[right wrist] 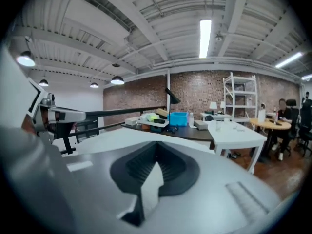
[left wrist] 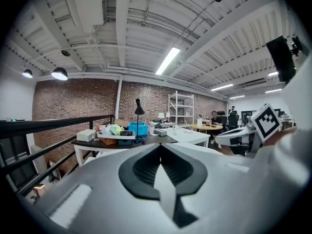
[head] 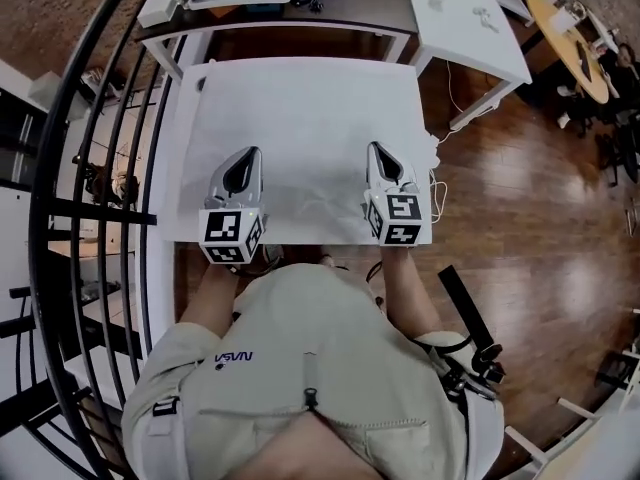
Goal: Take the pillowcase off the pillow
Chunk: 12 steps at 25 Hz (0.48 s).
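The person's pale beige overall [head: 310, 368], soft and creased, is filling the nearest ground. Just beyond it two grippers are reaching out side by side, well apart. Each is carrying one cube with black-and-white square markers: one on the left [head: 232, 234] and one on the right [head: 398, 218].

The left gripper [head: 250, 154] is holding its smooth silver-grey jaws fully together, their ribbed black pads meeting at the tip. A narrow strip of white cloth is showing pinched between them. The right gripper [head: 377, 148] is doing the same, its jaws closed on a folded sliver of the same white fabric.

That fabric is the pillowcase [head: 300, 118]. It is lying flat as one broad white rectangle under both grippers, with fine wrinkles gathering between them near its front edge. It is covering most of one white table [head: 180, 148], whose bare rim is showing along the left.

Farther off, one dark-topped desk [head: 340, 10] is bearing a tray of small clutter, one blue plastic bin [left wrist: 138, 127] and one thin black lamp [left wrist: 139, 107]. One more white table [head: 470, 28] is standing to its right, and one round wooden table [head: 572, 38] beyond that. A black metal railing [head: 105, 168] is curving along the left. At the back, one open white shelf rack [left wrist: 181, 108] is standing against a rough brick wall [left wrist: 73, 101].
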Each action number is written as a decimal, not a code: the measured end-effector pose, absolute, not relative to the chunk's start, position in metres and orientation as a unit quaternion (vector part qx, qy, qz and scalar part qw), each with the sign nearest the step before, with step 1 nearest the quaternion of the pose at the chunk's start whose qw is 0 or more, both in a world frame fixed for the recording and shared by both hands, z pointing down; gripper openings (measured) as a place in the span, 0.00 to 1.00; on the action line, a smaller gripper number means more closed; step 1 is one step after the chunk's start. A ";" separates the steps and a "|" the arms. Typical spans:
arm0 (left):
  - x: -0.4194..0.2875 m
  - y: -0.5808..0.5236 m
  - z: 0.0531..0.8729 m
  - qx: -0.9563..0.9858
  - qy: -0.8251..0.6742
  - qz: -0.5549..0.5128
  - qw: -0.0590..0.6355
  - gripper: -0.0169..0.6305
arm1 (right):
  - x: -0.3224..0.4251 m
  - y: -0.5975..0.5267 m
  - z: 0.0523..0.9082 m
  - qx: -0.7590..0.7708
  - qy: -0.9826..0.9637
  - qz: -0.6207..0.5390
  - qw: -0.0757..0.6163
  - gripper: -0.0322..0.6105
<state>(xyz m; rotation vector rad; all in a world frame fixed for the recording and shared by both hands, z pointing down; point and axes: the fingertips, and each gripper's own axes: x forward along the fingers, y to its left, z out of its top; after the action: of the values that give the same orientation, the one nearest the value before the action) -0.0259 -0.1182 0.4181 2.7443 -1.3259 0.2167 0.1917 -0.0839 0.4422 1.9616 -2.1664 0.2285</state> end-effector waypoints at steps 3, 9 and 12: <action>-0.028 -0.086 0.413 0.888 -0.454 0.076 0.029 0.04 | 0.180 -0.055 0.432 0.663 -0.743 0.069 0.055 0.06; -0.026 -0.047 0.410 0.885 -0.456 0.089 -0.005 0.04 | 0.180 -0.014 0.409 0.674 -0.738 0.039 0.000 0.05; -0.029 -0.036 0.404 0.890 -0.451 0.070 -0.005 0.04 | 0.177 0.003 0.401 0.681 -0.732 0.019 0.003 0.05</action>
<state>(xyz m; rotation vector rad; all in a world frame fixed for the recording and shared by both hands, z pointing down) -0.0289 -0.0359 0.4042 2.8030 -1.4217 0.2192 0.1773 0.0033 0.4009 2.1349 -2.2966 0.0599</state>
